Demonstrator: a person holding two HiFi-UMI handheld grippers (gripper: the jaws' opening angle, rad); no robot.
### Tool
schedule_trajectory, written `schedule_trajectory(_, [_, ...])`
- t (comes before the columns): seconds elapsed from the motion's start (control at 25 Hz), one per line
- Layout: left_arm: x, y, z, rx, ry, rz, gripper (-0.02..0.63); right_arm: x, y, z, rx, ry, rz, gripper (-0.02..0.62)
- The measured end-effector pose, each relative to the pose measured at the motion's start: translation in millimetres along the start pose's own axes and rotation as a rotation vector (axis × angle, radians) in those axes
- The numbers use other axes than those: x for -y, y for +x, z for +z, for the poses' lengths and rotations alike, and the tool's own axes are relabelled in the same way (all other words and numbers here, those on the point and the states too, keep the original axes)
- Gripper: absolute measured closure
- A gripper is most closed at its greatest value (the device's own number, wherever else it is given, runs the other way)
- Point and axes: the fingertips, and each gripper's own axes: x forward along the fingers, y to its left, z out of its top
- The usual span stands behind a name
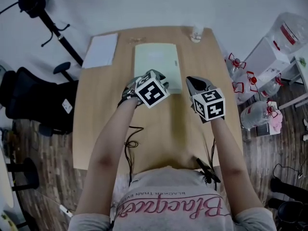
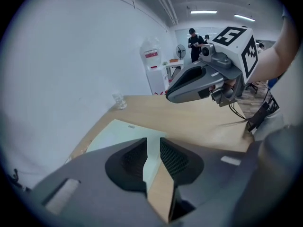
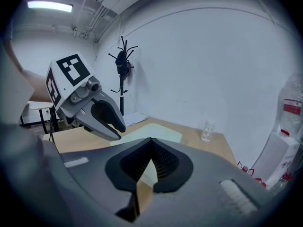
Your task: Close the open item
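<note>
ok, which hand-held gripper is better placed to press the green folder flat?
Left, likely: the left hand-held gripper hovers over the folder at its near left corner, while the right hand-held gripper hangs just off its right edge. Both empty.

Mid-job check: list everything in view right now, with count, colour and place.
folder: one, pale green, closed, flat on the table's far middle
paper: one stack, white, table's far left corner
glass: one, clear, table's far edge
cables: black, table's near side
table: one, light wood, centre
water jugs: several, clear, floor at right
chair: one, black, floor at left
coat stand: one, black, far left
left gripper: grey, jaws slightly apart, empty, over the folder's near edge
right gripper: grey, jaws together, empty, by the folder's near right corner
</note>
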Motion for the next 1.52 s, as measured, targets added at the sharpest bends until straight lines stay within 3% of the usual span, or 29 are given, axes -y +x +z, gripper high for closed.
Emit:
schedule_trajectory(0.4, [-22.6,-71.7,-2.5,0.16,-0.096,0.193,0.589,-25.9,-27.7,42.5,0.091,-0.054,-0.029,0.592])
schedule_trajectory(0.96, [-59.1,-160.8,-26.2,0.497,-0.348,0.491,0.589,-35.7,-57.3,81.0,0.219,-0.059,-0.127,0.594])
schedule_trajectory(1.24, [-74.9,-212.8,-29.3,0.637,-0.391,0.628,0.589,-23.4,-81.2,105.5,0.279,-0.072,-0.183,0.594])
schedule_trajectory(1.52, [-80.5,-248.9,-36.8,0.684,-0.422,0.736,0.589,-15.3,-110.8,119.8,0.337,-0.069,-0.234,0.594])
